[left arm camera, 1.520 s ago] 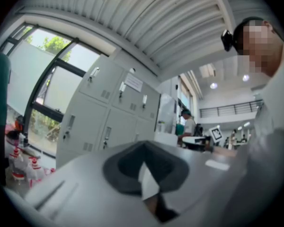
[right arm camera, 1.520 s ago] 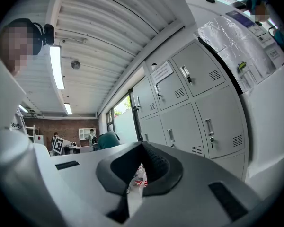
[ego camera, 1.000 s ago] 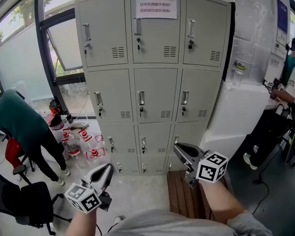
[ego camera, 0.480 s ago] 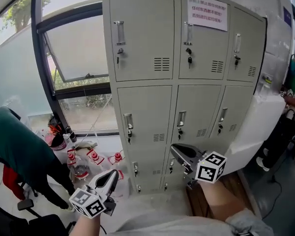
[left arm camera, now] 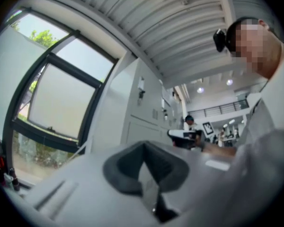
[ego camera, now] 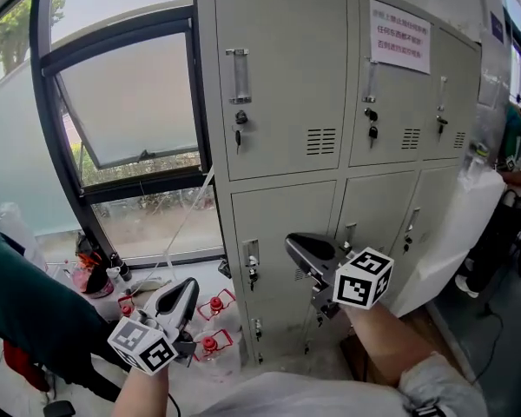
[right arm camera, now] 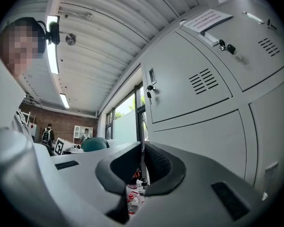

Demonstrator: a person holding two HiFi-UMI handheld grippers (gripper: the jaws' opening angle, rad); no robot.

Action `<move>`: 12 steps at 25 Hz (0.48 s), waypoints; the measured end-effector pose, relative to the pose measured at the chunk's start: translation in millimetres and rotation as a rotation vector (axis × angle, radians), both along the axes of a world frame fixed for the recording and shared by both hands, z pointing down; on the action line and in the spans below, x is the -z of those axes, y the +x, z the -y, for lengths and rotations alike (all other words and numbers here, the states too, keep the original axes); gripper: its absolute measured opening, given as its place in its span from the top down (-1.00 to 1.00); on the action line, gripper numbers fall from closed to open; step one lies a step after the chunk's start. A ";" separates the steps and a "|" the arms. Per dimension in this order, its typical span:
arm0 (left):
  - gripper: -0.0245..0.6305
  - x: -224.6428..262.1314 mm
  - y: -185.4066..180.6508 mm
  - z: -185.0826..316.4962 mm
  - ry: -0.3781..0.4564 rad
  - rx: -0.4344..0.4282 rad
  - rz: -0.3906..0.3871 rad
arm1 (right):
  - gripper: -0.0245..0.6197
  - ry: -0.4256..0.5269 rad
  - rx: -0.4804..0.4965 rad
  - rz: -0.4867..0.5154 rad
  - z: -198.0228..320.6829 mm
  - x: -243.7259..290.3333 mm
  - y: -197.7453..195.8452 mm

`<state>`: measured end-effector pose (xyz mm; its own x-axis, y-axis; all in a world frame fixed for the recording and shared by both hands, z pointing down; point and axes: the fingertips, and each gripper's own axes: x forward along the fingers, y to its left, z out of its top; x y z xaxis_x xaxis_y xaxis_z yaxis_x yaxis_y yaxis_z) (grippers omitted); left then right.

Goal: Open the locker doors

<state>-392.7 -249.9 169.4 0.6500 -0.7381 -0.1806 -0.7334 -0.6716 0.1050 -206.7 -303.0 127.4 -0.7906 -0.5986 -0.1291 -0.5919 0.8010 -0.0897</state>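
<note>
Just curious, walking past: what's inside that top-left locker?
Its contents are hidden, because the door is shut. Only the handle, a hanging key and the vent slits show on the outside.

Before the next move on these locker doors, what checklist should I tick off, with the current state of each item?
1. Locker doors in view all shut, ready to open: ok.
2. Left gripper empty: ok; jaws shut.
3. Right gripper empty: ok; jaws shut.
4. A gripper on a handle: not ok, neither touches one.
5. Doors unlocked: cannot tell; a key hangs at the top-left door.
</note>
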 end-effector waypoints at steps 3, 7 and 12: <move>0.91 24.7 2.4 23.2 0.024 0.002 -0.033 | 0.90 0.027 0.008 -0.003 14.6 18.3 -8.0; 0.91 62.7 11.1 48.0 0.075 0.006 -0.013 | 0.90 0.111 -0.003 -0.024 27.1 61.1 -18.7; 0.91 124.9 27.5 67.9 0.135 -0.054 0.038 | 0.90 0.245 -0.047 -0.052 43.0 137.6 -40.1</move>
<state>-365.2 -317.8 44.5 0.6960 -0.6729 -0.2503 -0.6979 -0.7160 -0.0157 -246.8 -346.1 -10.2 -0.7717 -0.5909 -0.2349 -0.6280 0.7663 0.1357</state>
